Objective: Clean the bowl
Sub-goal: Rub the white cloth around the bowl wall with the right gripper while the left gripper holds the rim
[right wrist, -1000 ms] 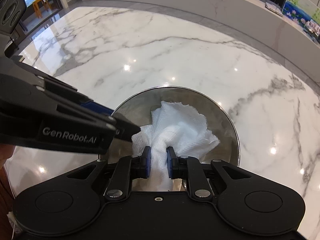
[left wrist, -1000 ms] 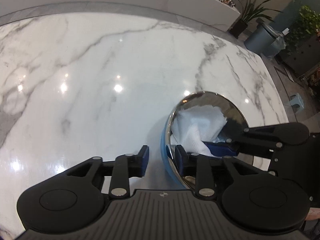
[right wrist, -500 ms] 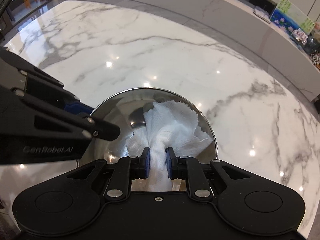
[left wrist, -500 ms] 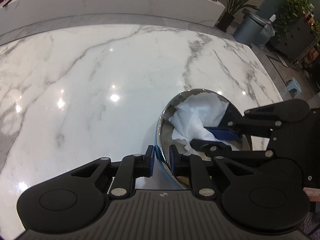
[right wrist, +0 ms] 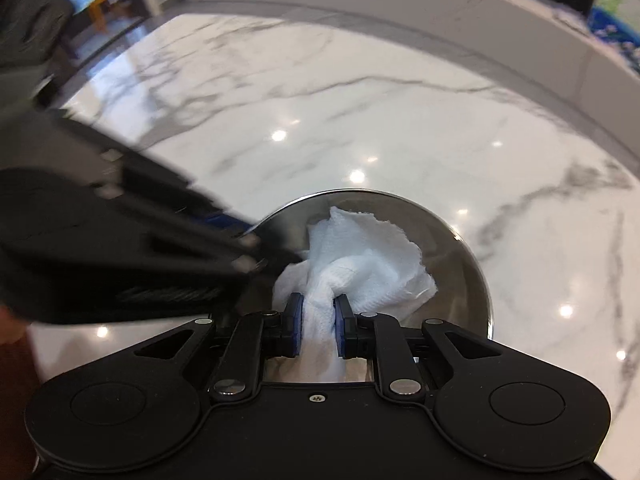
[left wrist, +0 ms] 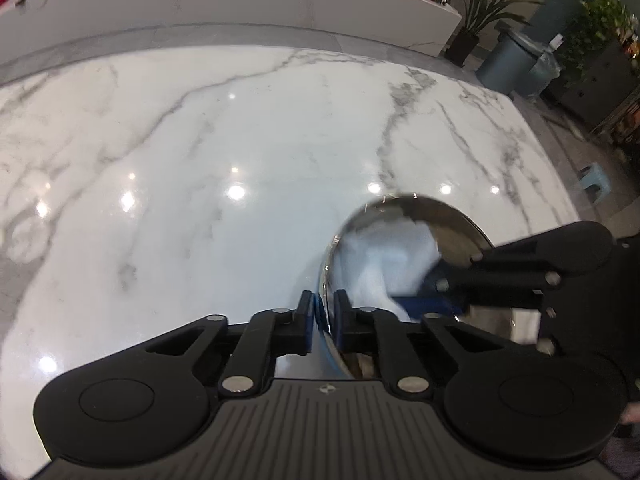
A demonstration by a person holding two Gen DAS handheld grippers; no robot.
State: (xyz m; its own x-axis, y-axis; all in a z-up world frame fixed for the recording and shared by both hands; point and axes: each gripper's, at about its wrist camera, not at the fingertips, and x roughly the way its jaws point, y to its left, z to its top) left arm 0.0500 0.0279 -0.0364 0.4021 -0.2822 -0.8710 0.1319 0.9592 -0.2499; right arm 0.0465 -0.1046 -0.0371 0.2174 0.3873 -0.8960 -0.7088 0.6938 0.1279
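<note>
A shiny steel bowl (left wrist: 452,224) (right wrist: 460,264) with a blue outside stands on the white marble table (left wrist: 240,152). My left gripper (left wrist: 323,322) is shut on the bowl's near left rim, one finger inside and one outside. My right gripper (right wrist: 318,320) is shut on a crumpled white paper towel (right wrist: 360,256), which lies inside the bowl. The towel also shows in the left wrist view (left wrist: 384,256), blurred, with the right gripper (left wrist: 448,296) reaching in from the right. The left gripper (right wrist: 256,252) shows blurred at the left of the right wrist view.
A long white marble counter (left wrist: 280,4) runs behind the table, with potted plants (left wrist: 480,12) and a grey bin (left wrist: 516,64) at its right end. A small blue stool (left wrist: 596,182) stands on the floor past the table's right edge.
My left gripper closed onto the bowl's rim, from open a second ago. My right gripper has moved the towel inside the bowl; both views are blurred by motion now.
</note>
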